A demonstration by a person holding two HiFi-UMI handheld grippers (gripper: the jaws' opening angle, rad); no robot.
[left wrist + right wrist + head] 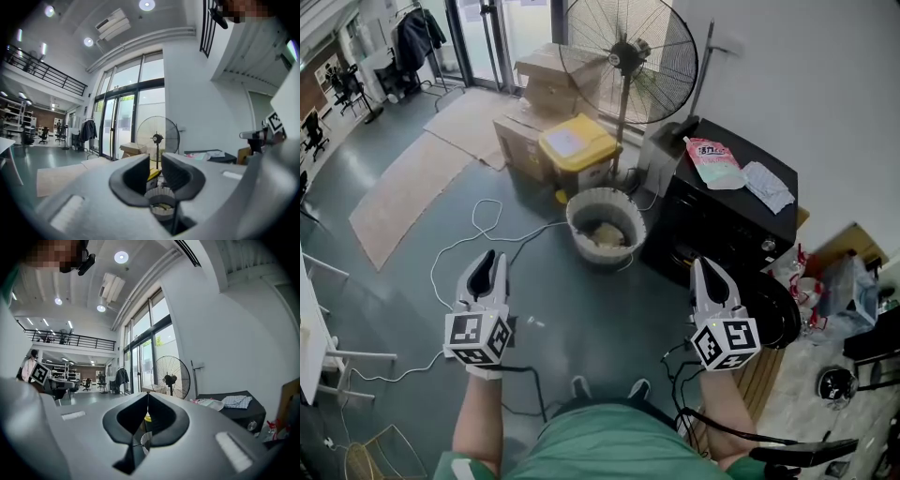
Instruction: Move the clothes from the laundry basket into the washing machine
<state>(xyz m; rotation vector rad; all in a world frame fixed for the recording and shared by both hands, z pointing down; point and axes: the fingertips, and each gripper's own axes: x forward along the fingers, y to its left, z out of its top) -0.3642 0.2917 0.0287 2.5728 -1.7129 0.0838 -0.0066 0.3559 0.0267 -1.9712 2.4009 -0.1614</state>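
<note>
- Left hand-held gripper (490, 259) slightly parted, empty; right hand-held gripper (705, 266) closed, empty.
- Basket (574, 225) with clothes (605, 234) sits ahead, just beside the washer (727, 211).
- Open floor (591, 309) lies between; cable (450, 248) loops left.

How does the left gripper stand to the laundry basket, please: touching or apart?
Apart. The head view shows the left gripper held in mid-air, with bare floor between its tips and the laundry basket.

Holding left gripper (490, 261) level at 8 o'clock, aimed toward 12, jaws slightly parted with nothing between. Holding right gripper (706, 270) level at 4 o'clock, likewise aimed toward 12, jaws pressed together, empty.
</note>
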